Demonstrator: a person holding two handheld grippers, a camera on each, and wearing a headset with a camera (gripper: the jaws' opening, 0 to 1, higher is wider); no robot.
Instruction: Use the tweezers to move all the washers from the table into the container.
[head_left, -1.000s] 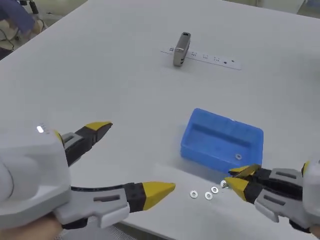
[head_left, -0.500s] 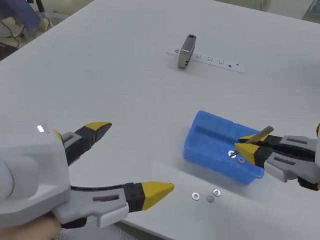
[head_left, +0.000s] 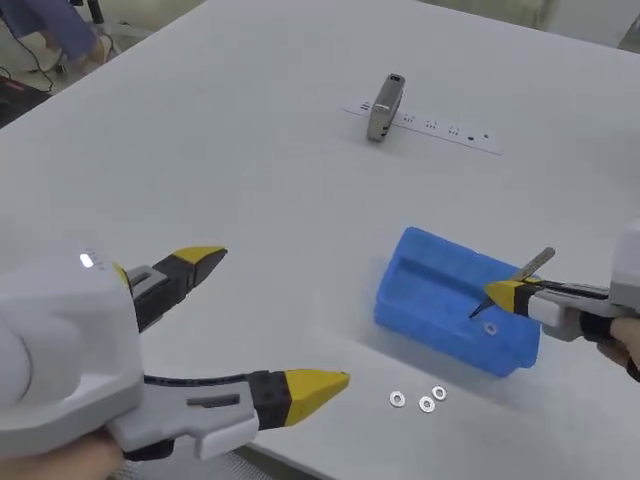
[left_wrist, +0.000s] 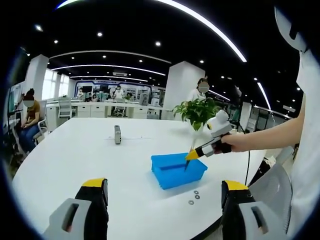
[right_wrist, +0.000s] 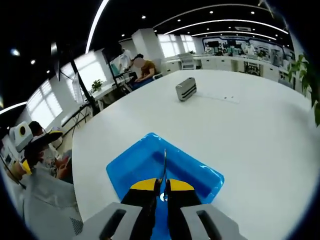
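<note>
White worktop (head_left: 250, 180). Blue container (head_left: 412, 252) is set on it. Left claw (head_left: 287, 315) is held wide apart, off to the side. Right claw (head_left: 497, 294) is clamped on tweezers (head_left: 535, 264), tips pointed into container. Three washers (head_left: 427, 404) are seen on worktop just beside it, and a fourth washer (head_left: 490, 328) inside.

Our right gripper (head_left: 503, 296), pinching the tweezers (head_left: 541, 261), now hangs over the blue container (head_left: 430, 330); we count three loose washers (head_left: 426, 405), not four.

The desk (head_left: 250, 150) is smooth, matt white. Under the right tongs (head_left: 494, 297), the container (head_left: 440, 335) is smooth blue plastic. The tweezers (head_left: 538, 262) clamped in those tongs are bare grey metal, and the washers (head_left: 427, 404) near them gleam silver. The left tongs (head_left: 286, 316) have matt yellow tips on grey plastic.
</note>
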